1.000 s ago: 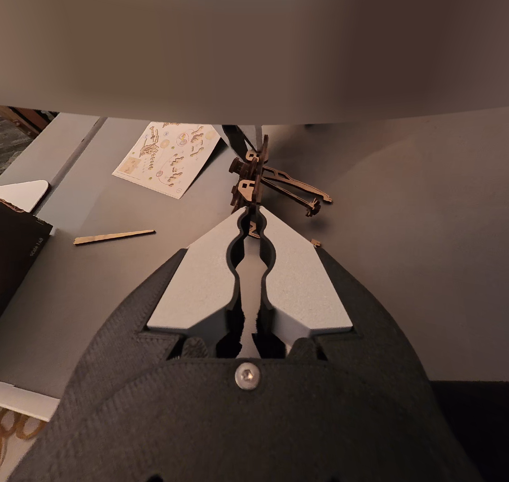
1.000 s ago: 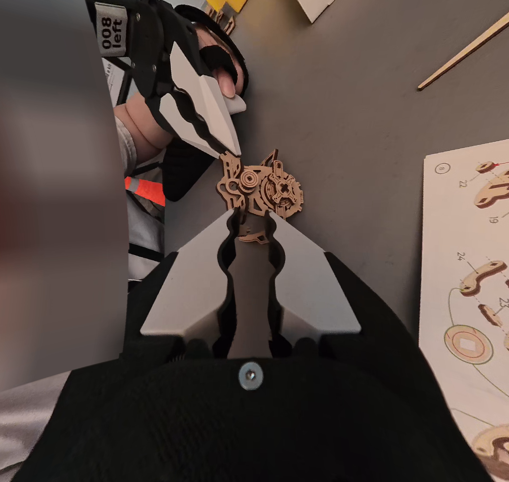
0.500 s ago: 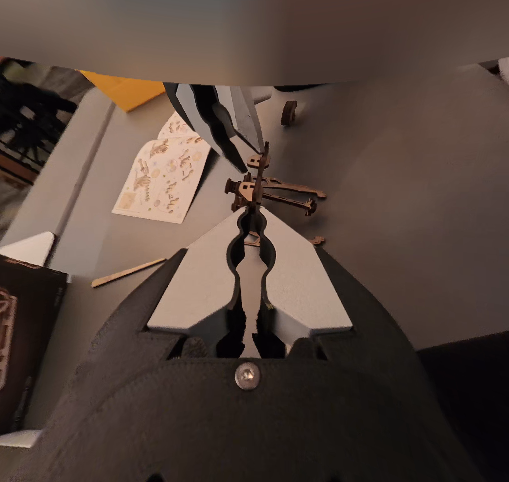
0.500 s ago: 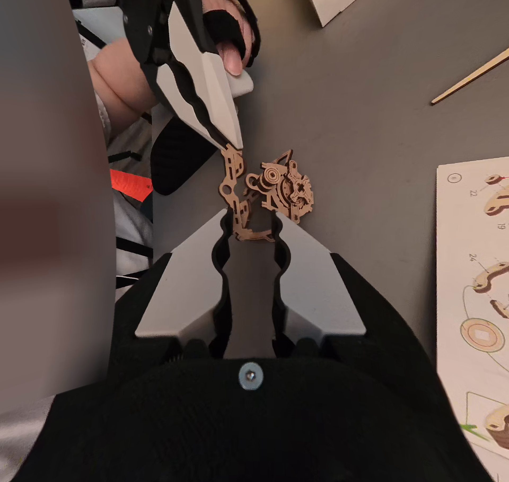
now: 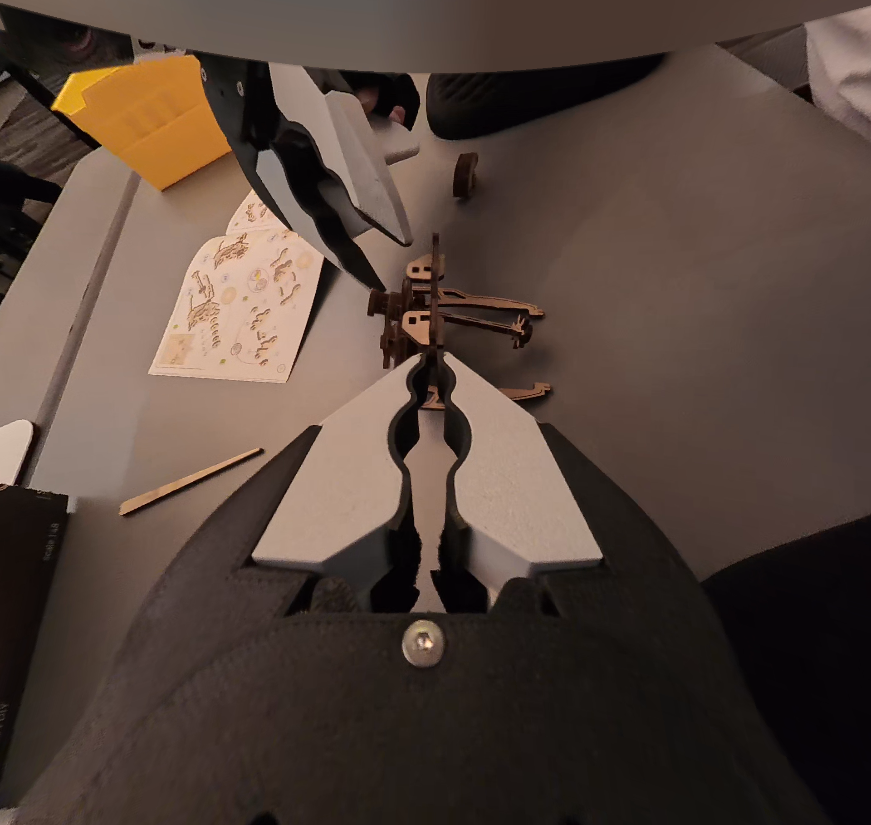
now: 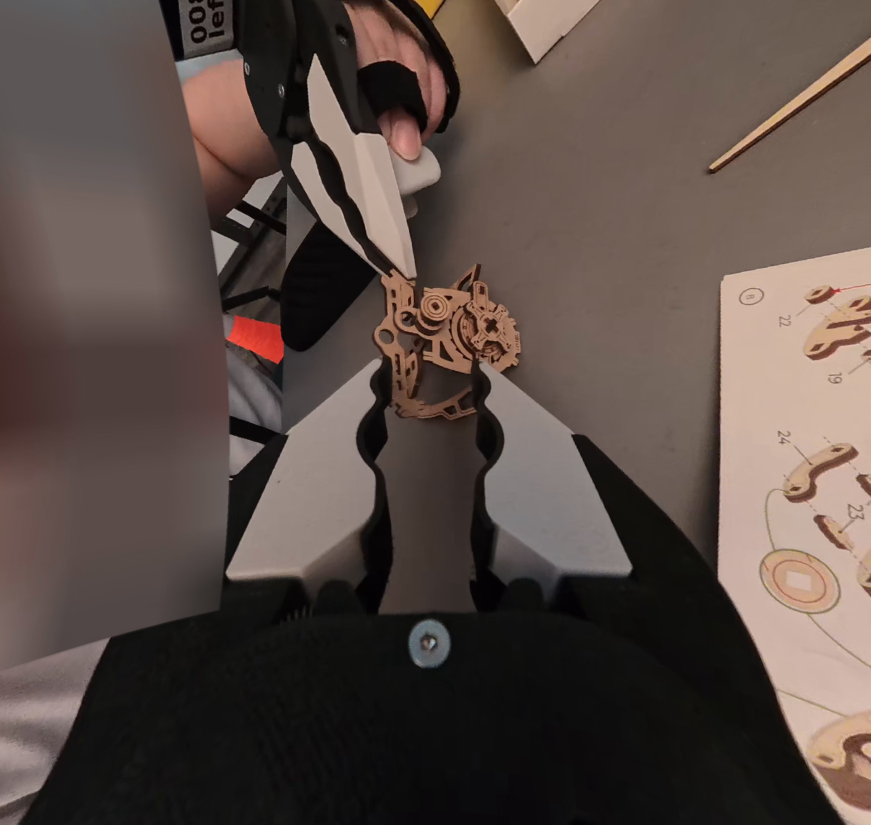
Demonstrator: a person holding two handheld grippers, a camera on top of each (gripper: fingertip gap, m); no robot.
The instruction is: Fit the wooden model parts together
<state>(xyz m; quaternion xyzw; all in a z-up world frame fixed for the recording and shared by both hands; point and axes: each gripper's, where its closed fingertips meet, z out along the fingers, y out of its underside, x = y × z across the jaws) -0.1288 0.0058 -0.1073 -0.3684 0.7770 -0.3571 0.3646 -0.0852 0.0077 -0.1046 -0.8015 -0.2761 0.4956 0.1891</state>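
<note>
The part-built wooden model, a flat frame with gears and a round hub, hangs above the grey table. My left gripper is shut on the thin edge of its frame. It also shows in the right wrist view, pinching the frame's top corner. In the left wrist view the model is edge-on, with two long arms pointing right. My right gripper is open, and the frame's lower curve lies between its fingertips. It also shows in the left wrist view, above and left of the model.
A printed instruction sheet lies on the table. Also there are a thin wooden stick, a small wooden wheel, a yellow holder, a white box and a dark box. Across from one pair of fingers to the other is roughly 5 cm.
My right gripper's jaws have opened wider and the model now reaches between its tips. My left gripper has kept its hold, and its view has swung to show more of the right gripper.
</note>
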